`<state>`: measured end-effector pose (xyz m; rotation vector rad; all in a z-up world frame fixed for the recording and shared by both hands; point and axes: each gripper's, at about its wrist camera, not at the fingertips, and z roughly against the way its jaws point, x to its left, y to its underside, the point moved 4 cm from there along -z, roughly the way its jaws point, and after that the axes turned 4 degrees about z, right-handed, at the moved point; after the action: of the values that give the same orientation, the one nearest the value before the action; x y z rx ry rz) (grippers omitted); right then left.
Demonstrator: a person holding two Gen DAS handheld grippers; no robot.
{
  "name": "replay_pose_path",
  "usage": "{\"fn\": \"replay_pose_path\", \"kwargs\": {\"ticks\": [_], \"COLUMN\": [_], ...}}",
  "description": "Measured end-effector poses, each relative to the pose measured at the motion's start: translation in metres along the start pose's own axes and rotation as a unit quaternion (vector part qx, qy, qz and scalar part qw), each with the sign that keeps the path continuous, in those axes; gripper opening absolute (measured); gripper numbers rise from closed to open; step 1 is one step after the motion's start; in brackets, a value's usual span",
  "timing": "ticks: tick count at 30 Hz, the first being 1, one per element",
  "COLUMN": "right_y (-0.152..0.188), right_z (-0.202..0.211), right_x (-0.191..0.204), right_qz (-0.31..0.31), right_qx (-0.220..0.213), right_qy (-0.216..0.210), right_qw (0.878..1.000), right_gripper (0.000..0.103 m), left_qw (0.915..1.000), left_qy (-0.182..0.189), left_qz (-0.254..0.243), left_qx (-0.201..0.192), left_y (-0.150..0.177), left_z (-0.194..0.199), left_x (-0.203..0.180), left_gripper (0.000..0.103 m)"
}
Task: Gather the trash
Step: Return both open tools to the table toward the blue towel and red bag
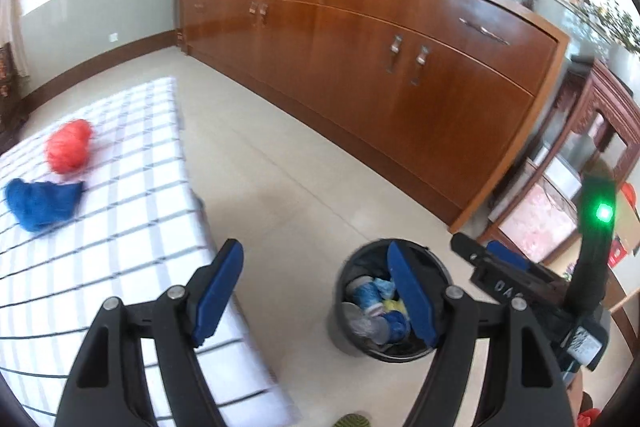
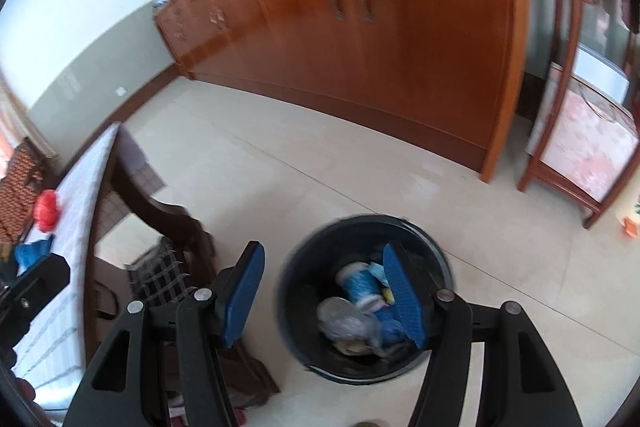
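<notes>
Showing right claw only leftward, bin shared

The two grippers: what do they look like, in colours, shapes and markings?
The left gripper and the right gripper each have black plastic arms with silver round pins and long ribbed blue pads. In the left wrist view, the right gripper's black body carries white letters, a small label and a green light.

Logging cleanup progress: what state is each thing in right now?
Left gripper: open, nothing between its fingers.
Right gripper: open, empty.
Trash bin: upright on floor, partly filled.
Red wad: lying on table.
Blue wad: lying on table.
Sideboard: doors shut.
</notes>
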<state>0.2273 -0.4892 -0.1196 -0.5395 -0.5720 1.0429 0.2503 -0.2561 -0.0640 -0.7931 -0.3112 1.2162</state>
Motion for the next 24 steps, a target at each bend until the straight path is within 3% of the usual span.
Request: {"fn": "replay_pose_path", "kwargs": {"ticks": [7, 16, 24], "right_y": [-0.016, -0.011, 0.002], "right_z": [0.006, -0.003, -0.013], "right_x": [0.089, 0.194, 0.274], "right_qz": [0.057, 0.124, 0.165], "right_qx": [-0.023, -0.018, -0.007], "right_qy": [-0.055, -0.112, -0.144], "right_qw": [0.997, 0.986, 0.976], "right_gripper": [0.065, 0.069, 0.07], "left_qw": [0.9974, 0.9855, 0.9765], "left_qy": [-0.055, -0.129, -0.152], "left_qz": [0.041, 0.105, 0.15], "left_qx": [-0.022, -0.031, -0.029], "left_y": [-0.008, -0.005, -0.002], "left_z": [0.023, 0.043, 0.042], "left_x": [0.073, 0.184, 0.248], "left_gripper": [0.076, 0.076, 0.076]}}
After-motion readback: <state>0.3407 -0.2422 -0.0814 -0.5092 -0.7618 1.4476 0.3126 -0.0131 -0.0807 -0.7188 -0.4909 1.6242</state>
